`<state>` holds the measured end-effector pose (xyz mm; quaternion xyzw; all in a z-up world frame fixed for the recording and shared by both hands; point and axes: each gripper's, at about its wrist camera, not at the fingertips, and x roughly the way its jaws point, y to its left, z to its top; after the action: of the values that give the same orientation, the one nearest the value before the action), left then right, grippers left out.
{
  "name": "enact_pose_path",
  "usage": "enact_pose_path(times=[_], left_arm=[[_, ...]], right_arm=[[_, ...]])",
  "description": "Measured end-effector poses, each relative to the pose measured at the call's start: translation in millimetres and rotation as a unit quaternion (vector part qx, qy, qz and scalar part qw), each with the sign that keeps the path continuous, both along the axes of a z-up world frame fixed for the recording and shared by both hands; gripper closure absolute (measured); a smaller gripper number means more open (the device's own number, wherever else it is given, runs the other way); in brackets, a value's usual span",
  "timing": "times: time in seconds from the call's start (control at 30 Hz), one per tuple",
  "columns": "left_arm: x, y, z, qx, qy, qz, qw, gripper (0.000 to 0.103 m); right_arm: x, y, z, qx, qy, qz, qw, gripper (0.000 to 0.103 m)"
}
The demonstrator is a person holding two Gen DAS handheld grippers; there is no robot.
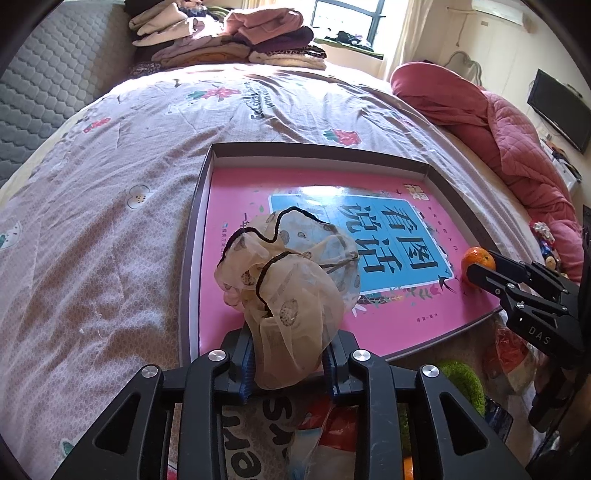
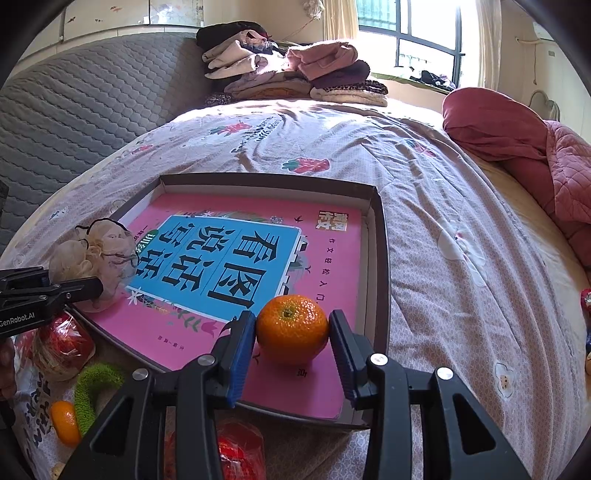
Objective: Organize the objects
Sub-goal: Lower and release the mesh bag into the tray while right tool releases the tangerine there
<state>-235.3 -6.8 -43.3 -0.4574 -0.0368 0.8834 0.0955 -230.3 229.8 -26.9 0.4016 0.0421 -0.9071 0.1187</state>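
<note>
Sheer beige mesh, the scrunchie [image 1: 284,291] is pinched by the left gripper [image 1: 288,363] over the near-left corner of the tray [image 1: 192,236]; it looks feather-light and floppy, with no clear long axis, best held by its bunched base. Rightward, the right gripper [image 2: 291,350] presses its pads against the tangerine [image 2: 291,328] above the pink book [image 2: 332,240]: round, firm yet bruisable, probably a little slick, stem end facing the camera.

— What sort of place is this?
— A home bedroom: a bed under a pale strawberry-print quilt [image 2: 424,192], a grey quilted headboard [image 2: 74,110], stacked folded clothes [image 2: 288,70], a bunched pink quilted blanket [image 1: 509,122], a sunlit window [image 2: 410,33].
</note>
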Motion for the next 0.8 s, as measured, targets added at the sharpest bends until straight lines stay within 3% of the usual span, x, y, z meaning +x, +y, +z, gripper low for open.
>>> enact_pose_path(times=[0.5,0.8], left_arm=[[3,0,4,-0.004,0.0,0.001,1.0,0.057],[10,1,17,0.0,0.017,0.001,0.9998,0.054]], right_arm=[[2,0,5,0.008,0.011,-0.007,1.0,0.061],[10,1,21,0.005,0.042,-0.014,0.999,0.061]])
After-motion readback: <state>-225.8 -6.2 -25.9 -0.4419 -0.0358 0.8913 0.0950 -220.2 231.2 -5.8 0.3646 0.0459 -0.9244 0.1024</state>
